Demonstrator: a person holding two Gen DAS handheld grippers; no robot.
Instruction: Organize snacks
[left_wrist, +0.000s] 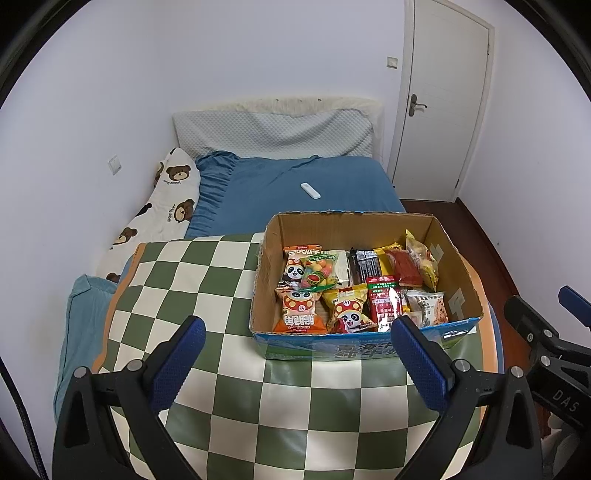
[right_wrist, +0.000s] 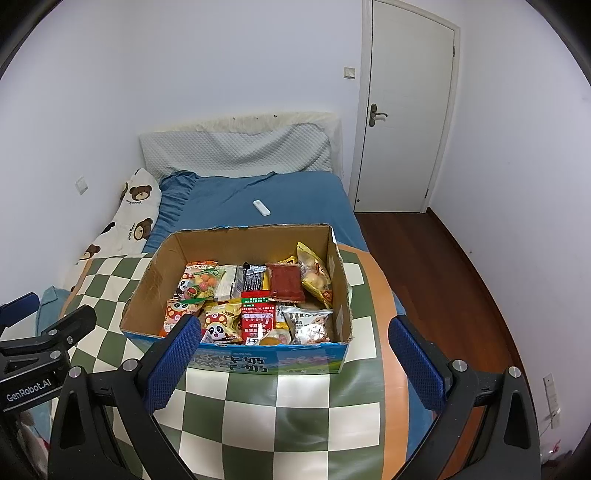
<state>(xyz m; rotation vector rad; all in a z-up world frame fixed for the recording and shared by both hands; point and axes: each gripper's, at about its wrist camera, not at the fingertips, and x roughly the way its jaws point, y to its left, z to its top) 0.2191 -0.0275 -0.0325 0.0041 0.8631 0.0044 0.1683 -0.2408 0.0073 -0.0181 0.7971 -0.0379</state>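
Note:
An open cardboard box (left_wrist: 458, 280) (right_wrist: 147, 291) stands on a green-and-white checkered mat (left_wrist: 207, 295) (right_wrist: 280, 410) on the bed. It is full of snack packets: orange panda bags (left_wrist: 300, 308) (right_wrist: 176, 314), a yellow panda bag (left_wrist: 347, 308) (right_wrist: 221, 325), a red packet (left_wrist: 404, 267) (right_wrist: 285, 280), a black bar (left_wrist: 364, 266), a silver bag (left_wrist: 428, 306) (right_wrist: 309, 325). My left gripper (left_wrist: 297, 360) is open and empty, in front of the box. My right gripper (right_wrist: 293, 363) is open and empty, just before the box's near wall.
A white remote (left_wrist: 310, 191) (right_wrist: 261, 207) lies on the blue bedsheet (left_wrist: 295, 184) behind the box. A bear-print quilt (left_wrist: 162, 214) lies along the left wall. A closed white door (left_wrist: 439, 99) and wooden floor (right_wrist: 443, 277) are to the right.

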